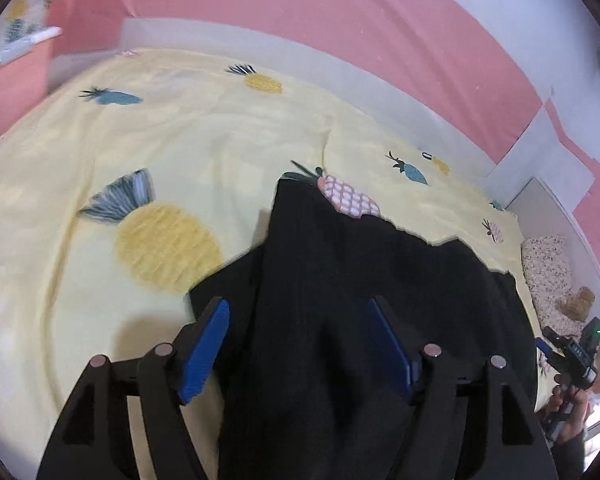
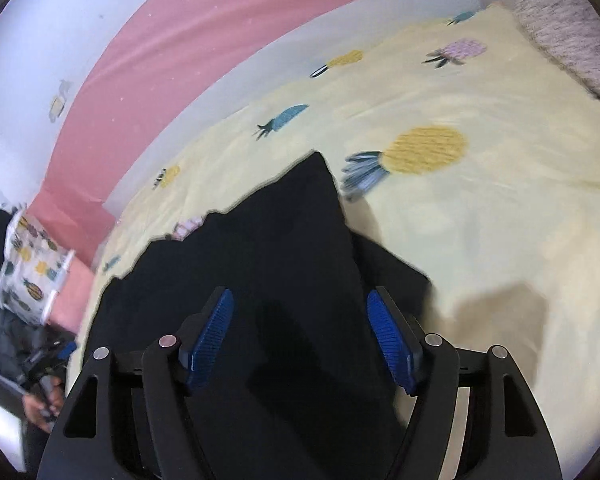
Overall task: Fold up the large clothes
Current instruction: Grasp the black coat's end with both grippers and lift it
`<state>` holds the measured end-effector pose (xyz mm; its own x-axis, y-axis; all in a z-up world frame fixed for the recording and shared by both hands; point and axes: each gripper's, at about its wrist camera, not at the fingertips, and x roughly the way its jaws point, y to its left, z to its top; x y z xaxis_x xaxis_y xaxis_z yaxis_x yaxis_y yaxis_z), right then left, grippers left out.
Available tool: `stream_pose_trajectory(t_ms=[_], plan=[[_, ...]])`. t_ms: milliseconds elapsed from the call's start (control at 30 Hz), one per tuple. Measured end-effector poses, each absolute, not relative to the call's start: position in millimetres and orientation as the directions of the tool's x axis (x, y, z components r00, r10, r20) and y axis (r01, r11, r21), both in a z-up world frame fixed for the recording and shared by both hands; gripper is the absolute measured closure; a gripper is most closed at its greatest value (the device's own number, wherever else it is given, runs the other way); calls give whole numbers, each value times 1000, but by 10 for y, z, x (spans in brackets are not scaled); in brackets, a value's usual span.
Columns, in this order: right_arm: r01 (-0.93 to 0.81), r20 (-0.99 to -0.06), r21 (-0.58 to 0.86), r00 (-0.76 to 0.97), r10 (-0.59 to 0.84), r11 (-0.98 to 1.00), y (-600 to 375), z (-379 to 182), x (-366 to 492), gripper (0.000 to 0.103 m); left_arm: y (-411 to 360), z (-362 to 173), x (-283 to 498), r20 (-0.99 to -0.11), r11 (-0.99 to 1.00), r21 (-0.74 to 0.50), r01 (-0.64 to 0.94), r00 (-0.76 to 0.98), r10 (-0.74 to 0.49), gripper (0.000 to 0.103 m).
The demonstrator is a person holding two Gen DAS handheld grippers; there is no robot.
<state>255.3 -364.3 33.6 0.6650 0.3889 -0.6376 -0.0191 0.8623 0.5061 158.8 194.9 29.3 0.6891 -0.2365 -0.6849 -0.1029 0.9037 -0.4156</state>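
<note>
A large black garment (image 1: 340,280) lies on a pale yellow bed sheet with pineapple prints (image 1: 140,160). My left gripper (image 1: 300,344) is open, its blue pads on either side of a raised ridge of the black cloth. In the right wrist view the same garment (image 2: 268,248) fills the lower middle, and my right gripper (image 2: 300,336) is open over it with the cloth between its fingers. The right gripper also shows at the left wrist view's right edge (image 1: 572,356), and the left gripper at the right wrist view's left edge (image 2: 48,360).
A pink and white wall (image 1: 300,12) runs behind the bed. A speckled pillow (image 1: 548,264) with a small brown toy (image 1: 578,302) sits at the bed's right end. A grey fuzzy blanket (image 2: 568,28) lies at the far corner. A pineapple-print basket (image 2: 32,268) stands at the left.
</note>
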Motion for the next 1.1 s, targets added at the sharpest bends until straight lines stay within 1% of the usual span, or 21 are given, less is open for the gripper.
stream_pose_trajectory(t_ms=[67, 167, 200, 233, 267, 300, 333, 367, 433, 500, 533, 600, 667, 733, 767, 833, 900, 967, 1033, 1100], plan=[[-6, -651, 510, 651, 391, 860, -3650, 273, 2768, 33, 1996, 192, 2048, -710, 864, -480, -151, 646, -281, 30], [35, -702, 517, 590, 400, 855, -3615, 84, 3145, 33, 2042, -55, 2548, -760, 815, -524, -248, 569, -316, 30], [60, -723, 529, 555, 412, 846, -3601, -11, 3250, 33, 2036, -157, 2676, -776, 808, -522, -274, 544, -317, 31], [89, -738, 538, 531, 417, 838, -3607, -79, 3298, 47, 2022, -251, 2767, -795, 808, -509, -296, 522, -310, 36], [112, -739, 549, 529, 418, 828, -3618, -106, 3323, 63, 2015, -307, 2793, -801, 807, -502, -312, 519, -298, 55], [108, -720, 553, 560, 409, 826, -3630, -49, 3297, 82, 1992, -312, 2781, -797, 807, -501, -312, 529, -291, 65], [88, -691, 548, 607, 391, 832, -3635, 51, 3243, 85, 1949, -250, 2729, -782, 820, -487, -300, 569, -256, 71], [56, -663, 530, 649, 373, 846, -3614, 151, 3176, 86, 1900, -165, 2662, -754, 841, -465, -275, 621, -214, 76], [36, -659, 480, 674, 333, 877, -3569, 136, 3164, 87, 1783, -81, 2556, -693, 887, -397, -237, 711, -120, 76], [75, -700, 487, 629, 337, 870, -3574, -175, 3268, 87, 1703, -285, 2607, -707, 900, -351, -258, 703, -74, 76], [87, -703, 491, 628, 335, 867, -3572, -308, 3289, 86, 1715, -394, 2640, -712, 890, -366, -272, 698, -79, 76], [90, -715, 460, 628, 308, 883, -3525, -391, 3308, 85, 1738, -475, 2650, -705, 878, -381, -290, 706, -73, 75], [92, -728, 439, 619, 294, 894, -3504, -419, 3328, 84, 1726, -492, 2681, -714, 890, -348, -295, 698, -48, 75], [101, -735, 447, 608, 300, 889, -3525, -420, 3347, 80, 1701, -490, 2702, -725, 898, -325, -296, 688, -35, 74], [108, -738, 451, 604, 302, 886, -3527, -416, 3344, 79, 1715, -482, 2711, -730, 898, -320, -301, 683, -31, 70], [127, -751, 435, 597, 281, 891, -3539, -333, 3314, 70, 1731, -401, 2707, -744, 903, -303, -305, 668, -24, 68], [138, -750, 392, 620, 230, 910, -3548, -85, 3200, 68, 1745, -246, 2646, -736, 909, -289, -300, 677, -10, 65], [131, -707, 353, 686, 172, 927, -3505, 226, 3005, 68, 1781, -53, 2519, -709, 911, -287, -295, 705, 5, 65], [100, -661, 344, 732, 165, 934, -3429, 476, 2844, 68, 1805, 165, 2374, -680, 908, -271, -319, 731, 54, 66], [29, -632, 332, 749, 200, 943, -3233, 622, 2759, 68, 1747, 352, 2272, -639, 910, -291, -296, 768, 45, 66]])
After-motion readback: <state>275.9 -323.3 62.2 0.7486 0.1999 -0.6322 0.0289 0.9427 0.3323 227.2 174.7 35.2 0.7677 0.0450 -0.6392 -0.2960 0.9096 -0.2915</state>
